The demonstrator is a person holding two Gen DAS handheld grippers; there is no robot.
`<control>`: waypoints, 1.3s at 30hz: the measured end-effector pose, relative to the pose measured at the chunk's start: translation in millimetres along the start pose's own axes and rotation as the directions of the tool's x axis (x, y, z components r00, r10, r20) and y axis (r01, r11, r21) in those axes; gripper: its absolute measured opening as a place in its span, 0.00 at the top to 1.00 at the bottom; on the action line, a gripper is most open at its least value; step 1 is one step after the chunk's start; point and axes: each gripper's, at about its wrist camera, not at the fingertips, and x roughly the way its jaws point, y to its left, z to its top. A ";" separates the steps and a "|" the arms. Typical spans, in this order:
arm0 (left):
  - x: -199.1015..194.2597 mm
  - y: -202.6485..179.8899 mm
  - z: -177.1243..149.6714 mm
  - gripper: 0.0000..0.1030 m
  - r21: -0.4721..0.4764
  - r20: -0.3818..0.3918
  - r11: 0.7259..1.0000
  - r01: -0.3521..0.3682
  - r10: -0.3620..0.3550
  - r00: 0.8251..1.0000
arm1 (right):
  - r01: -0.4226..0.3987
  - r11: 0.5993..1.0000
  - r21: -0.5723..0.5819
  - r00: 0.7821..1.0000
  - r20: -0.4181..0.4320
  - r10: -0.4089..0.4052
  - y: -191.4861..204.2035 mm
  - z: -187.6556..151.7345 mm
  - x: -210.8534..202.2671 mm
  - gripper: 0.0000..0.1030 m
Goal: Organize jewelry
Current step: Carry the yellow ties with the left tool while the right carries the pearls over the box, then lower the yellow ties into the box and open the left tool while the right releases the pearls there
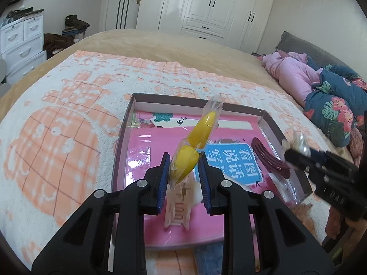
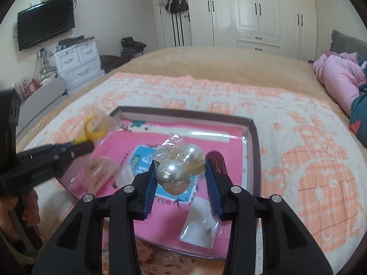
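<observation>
My left gripper (image 1: pixel 183 160) is shut on a clear packet of yellow hoop pieces (image 1: pixel 197 137), which sticks up above a shallow box tray (image 1: pixel 125 137) lined with a pink printed sheet. My right gripper (image 2: pixel 181 167) is shut on a clear packet of large pearl-like pieces (image 2: pixel 179 167), also over the tray (image 2: pixel 254 151). Each gripper shows at the edge of the other view: the right gripper (image 1: pixel 290 155) and the left gripper (image 2: pixel 89 145), carrying the yellow packet (image 2: pixel 96 127). In the tray lie a dark red hair clip (image 1: pixel 268 158), a beige comb clip (image 1: pixel 176 208) and a small clear packet (image 2: pixel 199 229).
The tray rests on an orange-and-white patterned blanket (image 1: pixel 68 126) spread over a tan bed. Pink bedding (image 1: pixel 291 73) and floral bedding (image 1: pixel 332 107) are piled at the right. White wardrobes (image 2: pixel 257 11) and a white drawer unit (image 2: pixel 75 61) stand beyond the bed.
</observation>
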 end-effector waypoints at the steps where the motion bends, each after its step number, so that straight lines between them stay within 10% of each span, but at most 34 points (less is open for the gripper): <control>1: 2.3 -0.2 1.5 0.83 0.005 -0.002 1.000 -0.006 0.006 1.000 | 0.000 1.000 0.002 1.000 -0.017 0.000 -1.4 -2.1 3.8 0.63; 32: 32.3 14.8 0.3 0.82 -0.008 -0.077 0.998 -0.064 0.064 0.995 | -0.026 0.999 0.025 0.999 -0.023 0.026 0.6 -16.8 -1.9 0.45; 39: 24.0 14.1 -1.6 0.65 -0.012 -0.061 0.998 -0.057 0.056 0.997 | -0.020 1.000 0.017 1.000 -0.005 0.020 -0.2 -16.3 -12.0 0.41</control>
